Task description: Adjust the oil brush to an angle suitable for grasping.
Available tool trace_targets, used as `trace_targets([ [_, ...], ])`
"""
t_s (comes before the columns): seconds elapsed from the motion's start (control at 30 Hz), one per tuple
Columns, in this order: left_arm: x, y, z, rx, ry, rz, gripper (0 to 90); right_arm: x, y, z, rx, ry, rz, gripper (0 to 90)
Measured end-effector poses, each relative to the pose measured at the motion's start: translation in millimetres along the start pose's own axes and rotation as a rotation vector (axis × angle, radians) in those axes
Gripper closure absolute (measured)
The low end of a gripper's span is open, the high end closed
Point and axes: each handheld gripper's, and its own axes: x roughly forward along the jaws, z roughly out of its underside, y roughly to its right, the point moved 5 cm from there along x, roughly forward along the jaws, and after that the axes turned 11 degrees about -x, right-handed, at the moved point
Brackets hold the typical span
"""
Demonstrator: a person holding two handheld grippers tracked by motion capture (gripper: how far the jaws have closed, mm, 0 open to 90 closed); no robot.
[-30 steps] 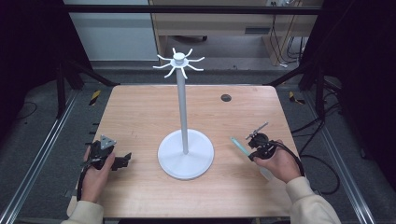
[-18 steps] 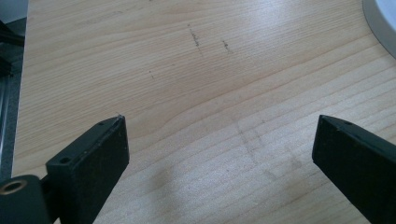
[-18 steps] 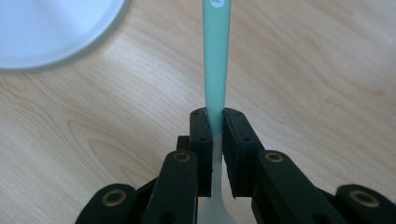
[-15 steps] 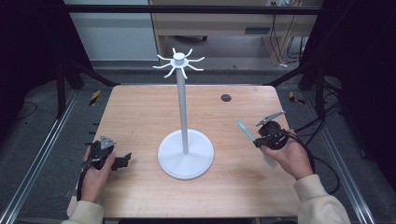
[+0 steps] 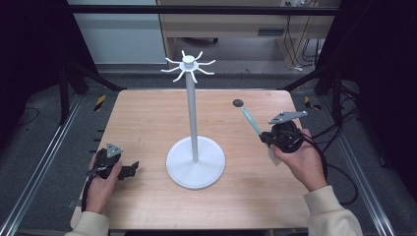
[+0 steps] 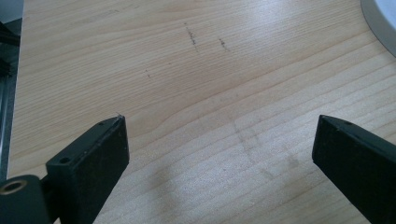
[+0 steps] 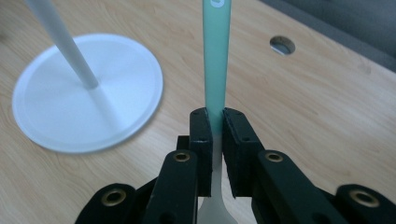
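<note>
Pale green plastic, a long flat utensil handle (image 7: 217,60) runs straight out between the pads of the right gripper (image 7: 215,128), which are closed tight on it; the handle fades to white below the pads, where it widens toward its head. In the high view the utensil (image 5: 251,120) slants up and away from the right gripper (image 5: 281,135), lifted clear of the wooden table (image 5: 147,123) near its right edge, its tip pointing toward the small dark hole (image 5: 238,103) by the far right corner. A white mark sits at the far end of the handle, cut off by the frame and not readable. The white stand (image 5: 195,160) with hooks at its top rises from the middle of the table, well apart from the utensil. The left gripper (image 5: 125,170) rests near the front left corner, its jaws spread wide over bare wood with nothing between them.
</note>
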Motion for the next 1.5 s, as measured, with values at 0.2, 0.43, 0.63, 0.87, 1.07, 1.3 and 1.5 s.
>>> trace_targets([
  [0.2,0.2,-0.5,0.2,0.0,-0.001,-0.002,3.3,-2.5,-4.9,-14.7,0.006,0.084,0.002,82.7],
  [0.43,0.6,-0.3,0.4,0.0,-0.001,-0.001,3.4,-5.6,-5.6,-23.5,0.014,0.157,0.028,82.7],
  [0.63,0.3,-0.4,0.6,0.004,-0.005,-0.002,3.4,-7.7,-6.7,-25.8,0.031,0.177,0.02,82.7],
  [0.87,1.2,-1.4,1.4,0.011,-0.009,-0.008,3.4,-11.7,-6.9,-29.4,0.037,0.217,0.019,82.7],
  [1.07,1.6,-4.5,1.2,-0.005,-0.002,-0.01,3.4,-11.7,-5.9,-31.9,0.049,0.245,0.014,82.7],
  [1.3,-0.8,-1.9,0.1,0.011,0.001,-0.015,3.4,-16.2,-8.3,-35.9,0.062,0.29,0.014,82.7],
  [1.5,-1.0,-3.3,0.9,0.004,0.0,-0.02,3.4,-23.0,-12.7,-37.8,0.065,0.323,0.012,82.7],
])
